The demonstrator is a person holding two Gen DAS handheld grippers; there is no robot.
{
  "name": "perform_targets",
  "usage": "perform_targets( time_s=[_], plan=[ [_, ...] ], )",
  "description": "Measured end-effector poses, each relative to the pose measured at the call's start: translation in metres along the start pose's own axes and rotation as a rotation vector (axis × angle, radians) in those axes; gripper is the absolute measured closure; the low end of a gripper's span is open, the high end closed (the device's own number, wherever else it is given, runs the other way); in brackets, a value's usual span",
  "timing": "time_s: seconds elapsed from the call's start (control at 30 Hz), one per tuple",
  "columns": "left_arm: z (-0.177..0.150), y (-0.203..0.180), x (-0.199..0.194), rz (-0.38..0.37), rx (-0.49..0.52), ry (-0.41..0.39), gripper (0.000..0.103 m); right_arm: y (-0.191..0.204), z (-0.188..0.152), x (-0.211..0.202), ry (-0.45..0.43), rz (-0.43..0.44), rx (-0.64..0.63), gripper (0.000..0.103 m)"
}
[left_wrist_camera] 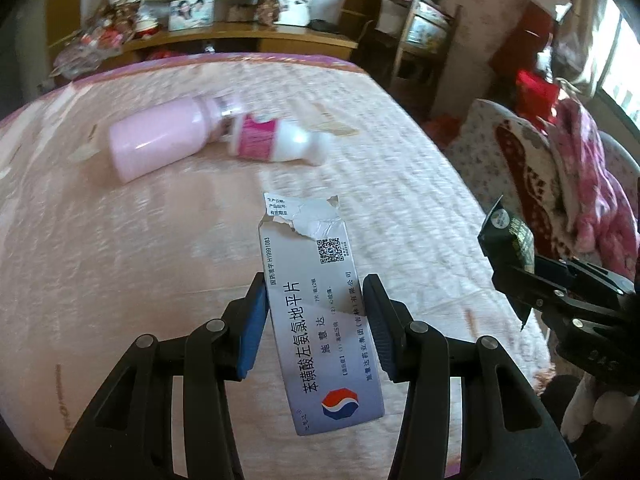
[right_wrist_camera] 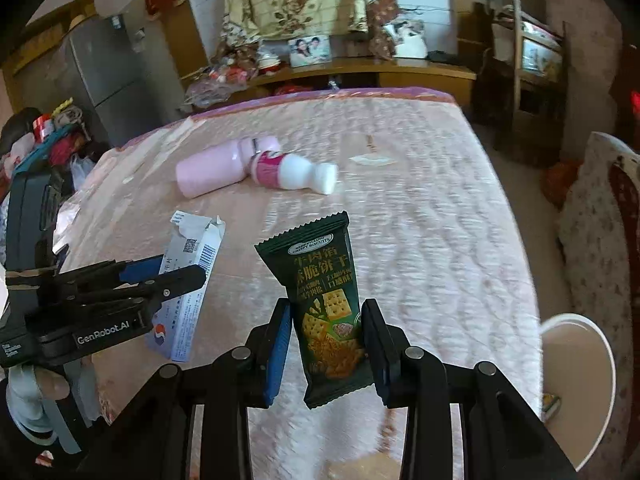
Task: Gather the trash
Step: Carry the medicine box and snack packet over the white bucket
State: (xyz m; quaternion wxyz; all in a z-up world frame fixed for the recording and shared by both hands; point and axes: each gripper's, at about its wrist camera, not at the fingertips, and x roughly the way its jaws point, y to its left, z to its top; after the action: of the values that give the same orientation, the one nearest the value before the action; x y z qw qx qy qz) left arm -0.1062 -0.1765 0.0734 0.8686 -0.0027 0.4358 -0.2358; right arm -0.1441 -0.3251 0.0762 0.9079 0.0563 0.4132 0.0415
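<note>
Two grippers hover side by side above the pink bedspread [right_wrist_camera: 420,240], both pointing toward the far end of the bed. We see the left gripper [left_wrist_camera: 314,328] closed on a torn medicine box [left_wrist_camera: 316,308], its blue pads pressing the box's long edges. We see the right gripper [right_wrist_camera: 326,340] closed on a green biscuit wrapper [right_wrist_camera: 324,304], held upright. Ahead of both tools, a pink bottle [left_wrist_camera: 156,140] and a white bottle [left_wrist_camera: 280,142] lie touching on the bedspread. We note a white bucket [right_wrist_camera: 576,364] just right of the right gripper.
</note>
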Motion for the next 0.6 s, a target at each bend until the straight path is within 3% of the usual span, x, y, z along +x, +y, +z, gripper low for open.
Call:
perform_targets(
  time_s=[0.6],
  plan=[
    [0.012, -0.136, 0.023, -0.148, 0.174, 0.021, 0.058, -0.115, -0.048, -0.061, -0.018, -0.147, 0.178, 0.069]
  ],
)
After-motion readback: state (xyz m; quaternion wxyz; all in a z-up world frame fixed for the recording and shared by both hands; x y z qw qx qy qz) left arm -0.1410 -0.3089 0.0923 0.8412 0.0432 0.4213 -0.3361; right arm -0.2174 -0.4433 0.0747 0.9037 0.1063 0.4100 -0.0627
